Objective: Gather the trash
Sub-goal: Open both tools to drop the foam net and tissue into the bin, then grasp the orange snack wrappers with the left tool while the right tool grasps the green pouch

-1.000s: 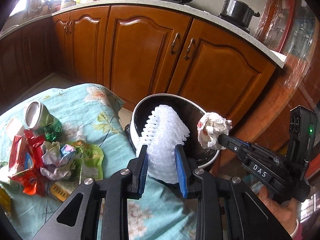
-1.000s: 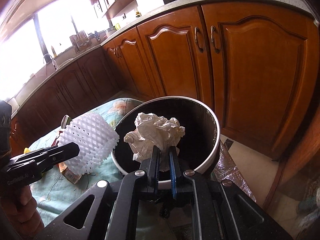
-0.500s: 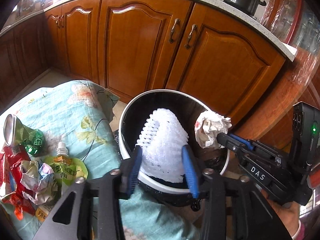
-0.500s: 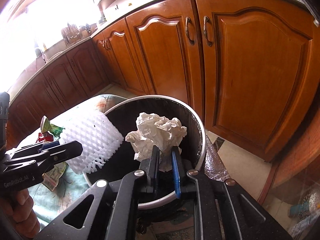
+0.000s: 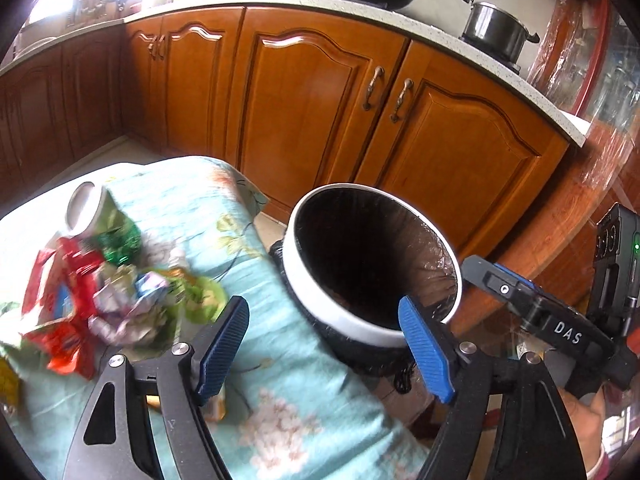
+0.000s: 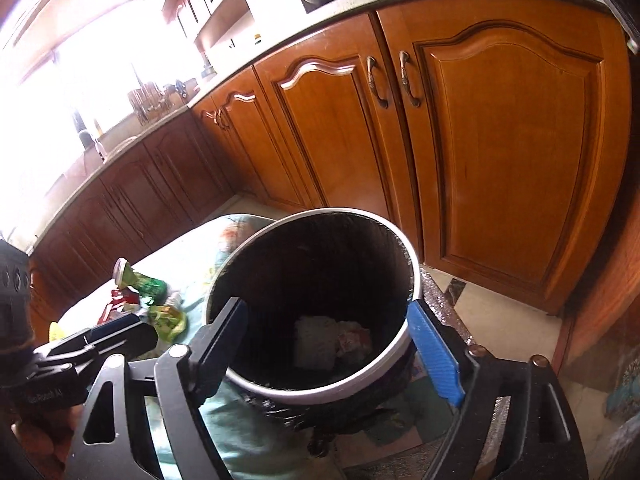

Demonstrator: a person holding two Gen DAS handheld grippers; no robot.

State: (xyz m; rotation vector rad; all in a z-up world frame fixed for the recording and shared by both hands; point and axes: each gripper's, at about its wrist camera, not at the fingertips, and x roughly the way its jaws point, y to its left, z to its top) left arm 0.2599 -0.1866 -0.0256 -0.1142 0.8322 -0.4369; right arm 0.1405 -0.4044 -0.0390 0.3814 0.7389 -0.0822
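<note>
Both of your tongs stand wide and empty: the left gripper [image 5: 322,348] and the right gripper [image 6: 340,344] have just been opening, and nothing sits between the jaws of either. Take the bin [image 5: 304,280] as your landmark. Your left jaws straddle its near rim, the right blue pad in front of the rim and the left one out over the tablecloth [image 5: 280,360]. Your right jaws frame the bin's mouth from above.

Deep inside the bin lie a white foam net [image 6: 316,342] and a crumpled paper wad [image 6: 354,338], side by side on the bottom.

What remains for you is the trash pile [image 5: 100,292], on the cloth to the left of the bin and near your left gripper: crinkled wrappers, a green pouch [image 6: 166,316] and a tipped can [image 5: 86,210] at the far end. Judging by looks, all of it is light; the foil is thin and slippery, so pinch a bunched fold, not a flat face. The can looks stiff but easily dented: grip it across its body.
</note>
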